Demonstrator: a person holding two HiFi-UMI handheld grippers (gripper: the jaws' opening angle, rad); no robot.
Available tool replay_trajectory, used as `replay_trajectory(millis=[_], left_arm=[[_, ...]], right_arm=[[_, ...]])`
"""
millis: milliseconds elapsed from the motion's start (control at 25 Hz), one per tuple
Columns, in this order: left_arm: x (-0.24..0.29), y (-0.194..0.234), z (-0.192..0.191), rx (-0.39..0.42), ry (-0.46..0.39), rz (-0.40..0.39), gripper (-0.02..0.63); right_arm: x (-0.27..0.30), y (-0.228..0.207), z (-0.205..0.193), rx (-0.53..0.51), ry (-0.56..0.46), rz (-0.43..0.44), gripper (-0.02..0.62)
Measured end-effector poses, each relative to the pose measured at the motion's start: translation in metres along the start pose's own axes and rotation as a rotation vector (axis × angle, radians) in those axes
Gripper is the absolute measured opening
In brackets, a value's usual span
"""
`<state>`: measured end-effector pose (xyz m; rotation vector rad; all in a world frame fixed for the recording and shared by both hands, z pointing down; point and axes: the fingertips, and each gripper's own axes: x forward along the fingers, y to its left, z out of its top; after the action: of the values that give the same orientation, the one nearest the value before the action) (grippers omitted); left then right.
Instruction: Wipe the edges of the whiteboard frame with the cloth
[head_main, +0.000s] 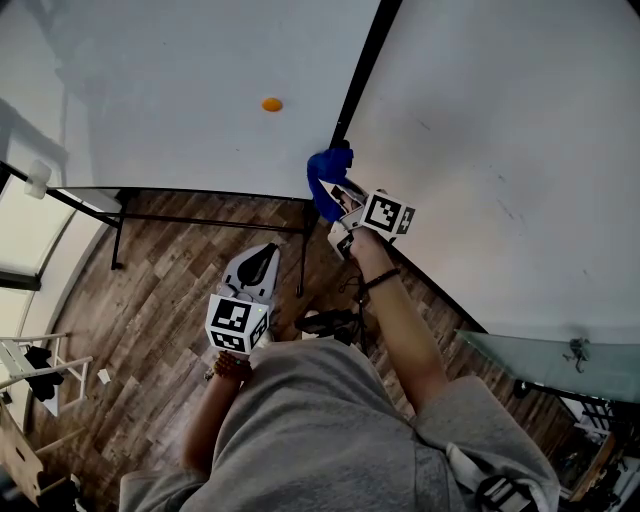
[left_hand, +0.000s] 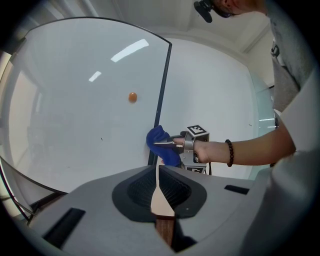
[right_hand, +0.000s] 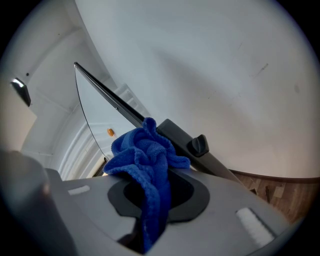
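A blue cloth (head_main: 322, 178) is pinched in the right gripper (head_main: 340, 200). It is held against the black frame (head_main: 368, 58) of the whiteboard (head_main: 500, 150), near the middle of the head view. The left gripper (left_hand: 159, 171) is kept lower down, away from the board. Its jaws are pressed together with nothing between them. An orange dot (head_main: 271, 104) is seen on the upper left board.
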<state>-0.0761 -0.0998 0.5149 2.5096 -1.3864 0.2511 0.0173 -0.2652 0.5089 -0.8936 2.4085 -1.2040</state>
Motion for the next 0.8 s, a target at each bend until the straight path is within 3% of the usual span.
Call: replay_trajectory(millis=[800], left_arm=[[0.004, 0.014, -0.002, -0.013, 0.003, 0.026, 0.025]], right_arm=[[0.007, -0.028, -0.020, 0.028, 0.048, -0.039, 0.074]])
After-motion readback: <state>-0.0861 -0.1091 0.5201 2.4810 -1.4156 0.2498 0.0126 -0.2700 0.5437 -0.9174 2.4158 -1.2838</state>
